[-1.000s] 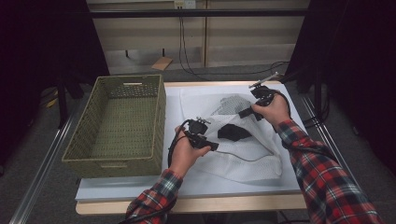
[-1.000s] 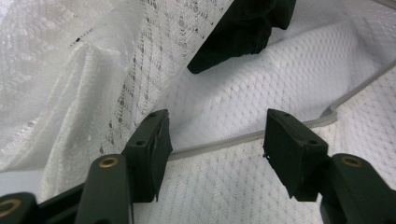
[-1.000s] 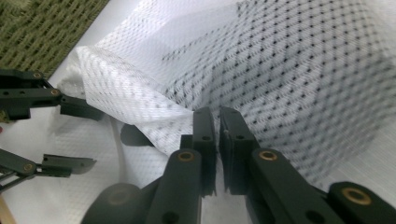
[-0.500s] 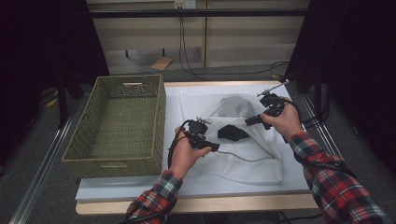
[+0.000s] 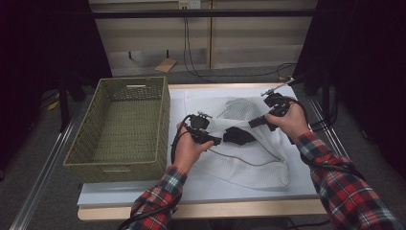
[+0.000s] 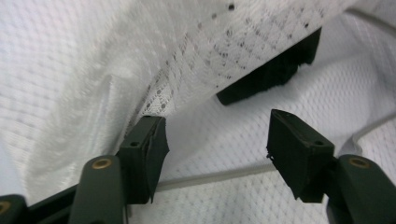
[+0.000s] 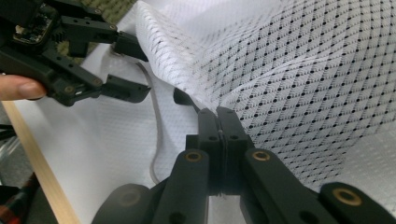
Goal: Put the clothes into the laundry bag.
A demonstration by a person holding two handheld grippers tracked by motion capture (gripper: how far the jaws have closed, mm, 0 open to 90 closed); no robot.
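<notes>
1. The right tool is clamped shut on the upper layer of a white mesh laundry bag. Its jaws meet on the fabric in the right gripper view.
2. Compared with 1 second ago, the right hand has shifted outward and slightly up, so the pinched layer now stands as a raised tent above the lower layer.
3. The left tool is half open at the bag's mouth. Its jaws have just been closing. In the left gripper view the raised mesh edge hangs beside 1 pad and the lower mesh layer lies behind the gap, but the pads do not press on anything.
4. Judgement: the mouth is being opened. The lift gives the left tool room to take the opposite edge or reach inside.
5. The bag lies flat on the white bench, its mouth towards the centre. A dark item sits at the opening, just beyond the left tool.
6. A drawstring cord trails across the lower layer and could snag a jaw.
7. A woven green basket stands on the bench to the left, well clear of both tools.
</notes>
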